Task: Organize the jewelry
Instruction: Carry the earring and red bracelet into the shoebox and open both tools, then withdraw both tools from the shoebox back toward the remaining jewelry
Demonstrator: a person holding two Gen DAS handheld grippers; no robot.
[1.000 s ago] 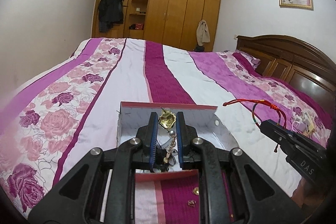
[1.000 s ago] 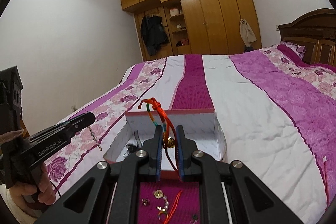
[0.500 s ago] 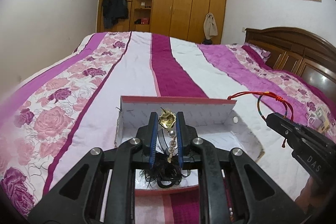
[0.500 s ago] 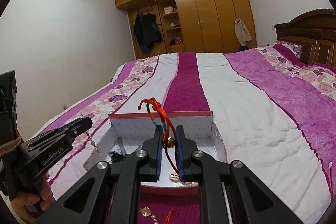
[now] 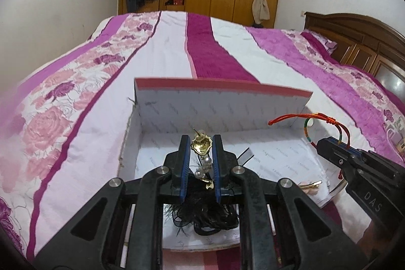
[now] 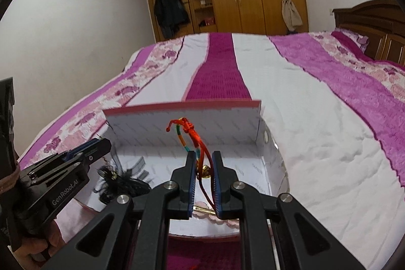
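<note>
Gripping gold earring [image 5: 201, 147] — left gripper [image 5: 200, 151] | right gripper [image 6: 204, 168] — clamped on red bracelet [image 6: 195, 141] | over box [image 5: 222, 103]

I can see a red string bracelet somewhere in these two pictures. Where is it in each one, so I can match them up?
Left wrist view: the red string bracelet is at the right edge, pinched in the right gripper.
Right wrist view: the bracelet is at centre, rising from between that gripper's fingers.
Shared landmark: the white box on the bed, behind the bracelet in both.
</note>
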